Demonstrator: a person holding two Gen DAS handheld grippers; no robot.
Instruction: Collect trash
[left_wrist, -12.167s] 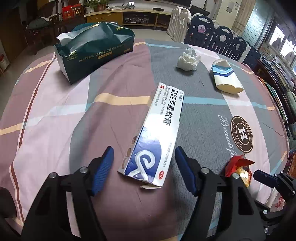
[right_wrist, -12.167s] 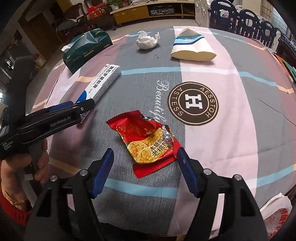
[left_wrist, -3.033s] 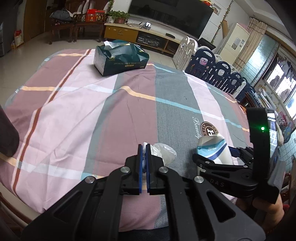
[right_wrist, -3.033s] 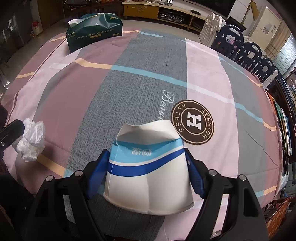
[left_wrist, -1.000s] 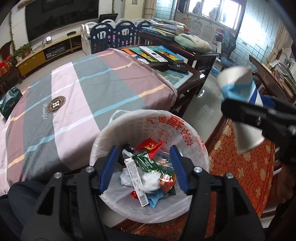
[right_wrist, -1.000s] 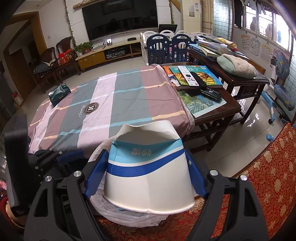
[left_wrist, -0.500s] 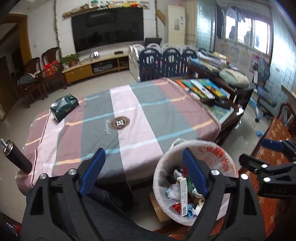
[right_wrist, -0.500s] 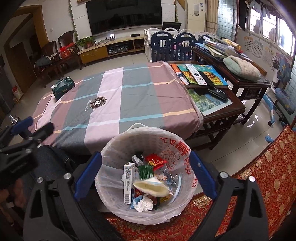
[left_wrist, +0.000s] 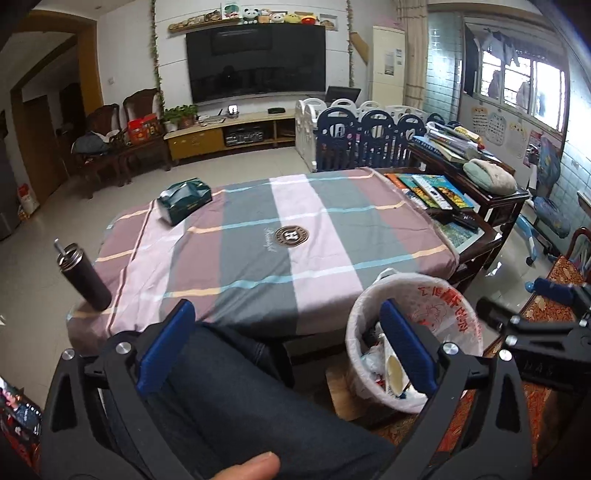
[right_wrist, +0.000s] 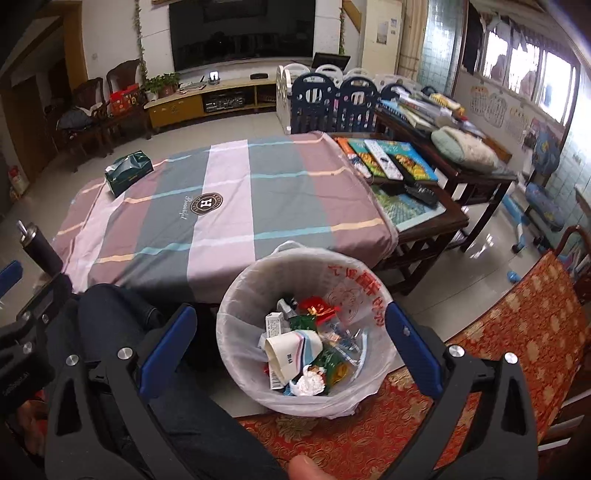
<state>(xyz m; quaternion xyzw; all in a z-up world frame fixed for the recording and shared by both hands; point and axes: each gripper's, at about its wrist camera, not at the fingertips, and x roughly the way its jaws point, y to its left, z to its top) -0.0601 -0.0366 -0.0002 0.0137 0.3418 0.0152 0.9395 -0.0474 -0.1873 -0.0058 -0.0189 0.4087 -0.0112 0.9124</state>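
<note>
Open bin mouth (right_wrist: 236, 295) beside table (right_wrist: 229, 206)

The tablecloth (right_wrist: 229, 221) carries a round brown emblem (right_wrist: 208, 202) near its middle, with a white capital "H" at the centre and small ring lettering too fine to read; beside it runs cursive script (right_wrist: 186, 210) that appears to read "Beautiful". The white bin liner (right_wrist: 354, 291) bears red printed characters on its inner far wall, not legible. The paper cup (right_wrist: 291, 350) in the bin shows small blue characters, unreadable.

Crumpled trash (right_wrist: 295, 350) in lined bin (right_wrist: 236, 314)
</note>
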